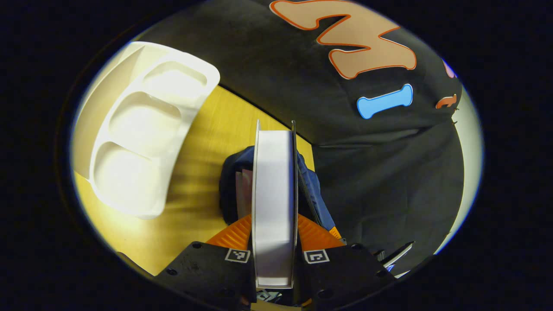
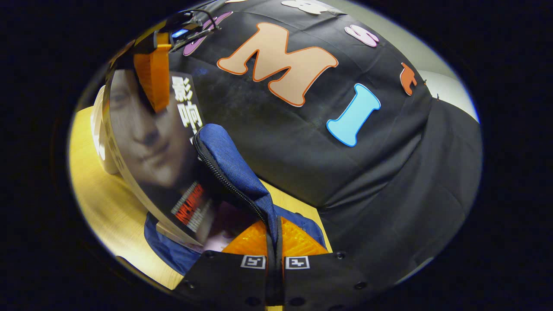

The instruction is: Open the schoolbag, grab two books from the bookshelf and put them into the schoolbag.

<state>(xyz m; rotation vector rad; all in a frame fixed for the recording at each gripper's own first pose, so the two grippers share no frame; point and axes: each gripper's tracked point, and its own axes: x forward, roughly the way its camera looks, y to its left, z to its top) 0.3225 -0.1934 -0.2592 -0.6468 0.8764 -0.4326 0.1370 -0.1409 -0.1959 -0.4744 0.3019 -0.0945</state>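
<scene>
Yellow wood-grain counter (image 1: 211, 142), glare across surface. Black cloth wall (image 1: 389, 181) hangs along counter's far edge, creased and folded. Pale plain wall (image 1: 471, 147) past cloth's side. White moulded tray (image 1: 147, 129) stands at counter's far corner.

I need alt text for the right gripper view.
The right claw pinches the blue schoolbag's zippered flap and holds it up. Beside it, the left claw lowers a book into the bag, over a yellow table.
</scene>
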